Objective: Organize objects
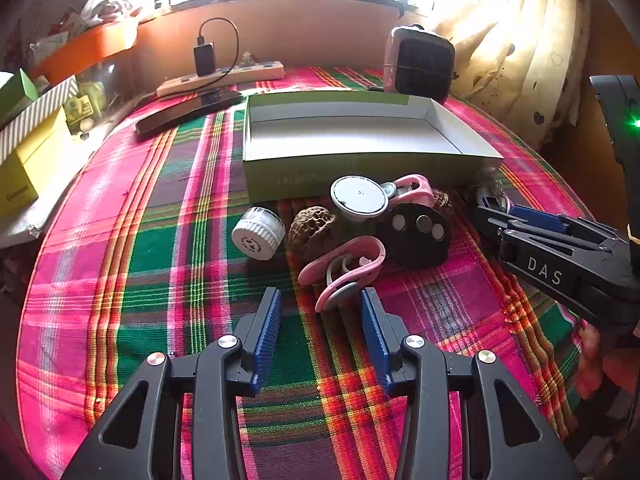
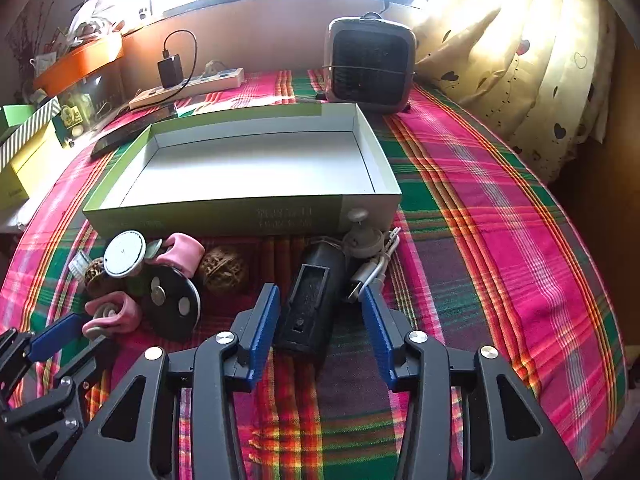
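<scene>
nearest the lens, the left tool (image 1: 320, 300) hovers over the plaid cloth (image 1: 160, 260) on the surface, its blue pads apart and clamping nothing; a pink clip (image 1: 344, 268) lies just ahead of its tips, touching neither pad as far as the view shows. taking the open green-sided box (image 1: 360, 136) as landmark and moving left to right along its near wall: a small white-capped jar (image 1: 258, 234) on its side, a walnut (image 1: 310, 226) beside it, a round white-faced disc (image 1: 359, 197) close against the box wall, a second pink clip (image 1: 412, 188) just right of the disc, and a black round plate with three metal dots (image 1: 416, 232) in front of that clip. further right, still in front of the box, the right tool (image 2: 320, 300) straddles a black oblong case (image 2: 312, 300); no frame shows the pads pressing on it, with gaps visible at both sides. a grey cable with a plug (image 2: 370, 276) lies just right of the case. behind the box's right corner stands a small heater (image 2: 370, 64); behind its left corner, a power strip (image 2: 188, 86).
</scene>
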The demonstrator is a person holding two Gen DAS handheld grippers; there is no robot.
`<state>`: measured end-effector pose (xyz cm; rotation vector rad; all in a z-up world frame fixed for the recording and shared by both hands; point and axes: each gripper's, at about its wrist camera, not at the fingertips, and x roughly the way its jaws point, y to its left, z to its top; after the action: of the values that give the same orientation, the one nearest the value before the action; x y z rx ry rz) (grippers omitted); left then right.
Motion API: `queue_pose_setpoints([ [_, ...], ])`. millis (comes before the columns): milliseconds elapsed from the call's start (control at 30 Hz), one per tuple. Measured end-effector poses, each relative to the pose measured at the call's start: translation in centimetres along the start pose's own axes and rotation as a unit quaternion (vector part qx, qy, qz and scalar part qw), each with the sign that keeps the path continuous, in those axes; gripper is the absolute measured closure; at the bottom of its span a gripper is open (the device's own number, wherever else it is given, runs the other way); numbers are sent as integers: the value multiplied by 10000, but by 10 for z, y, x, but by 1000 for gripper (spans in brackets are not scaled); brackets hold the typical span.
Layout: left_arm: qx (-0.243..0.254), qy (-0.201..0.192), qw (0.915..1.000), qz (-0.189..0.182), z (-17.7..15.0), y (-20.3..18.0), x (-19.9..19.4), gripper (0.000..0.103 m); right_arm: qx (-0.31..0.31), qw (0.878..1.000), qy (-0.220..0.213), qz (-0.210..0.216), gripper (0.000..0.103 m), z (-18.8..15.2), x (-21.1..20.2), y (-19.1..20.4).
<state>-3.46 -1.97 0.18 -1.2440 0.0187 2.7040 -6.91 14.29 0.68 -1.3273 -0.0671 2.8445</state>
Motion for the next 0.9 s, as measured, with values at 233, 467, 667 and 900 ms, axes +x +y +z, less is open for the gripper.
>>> queue_pose_setpoints([
  [233,2,3,10000,-6,0,1,0,64,-47,10000,31,75,74,-9,-3,-4],
  [467,23,23,10000,17,-1,1,-1,64,-61,9995,41,301,74,-17,-12,-9],
  [667,56,43,10000,29,-3,1,-3,68,-252,9985,73,479,74,-28,-19,-13],
  [900,108,86,9999,-50,-6,-5,-6,79,-358,9979,102,535,74,-36,-26,-20],
])
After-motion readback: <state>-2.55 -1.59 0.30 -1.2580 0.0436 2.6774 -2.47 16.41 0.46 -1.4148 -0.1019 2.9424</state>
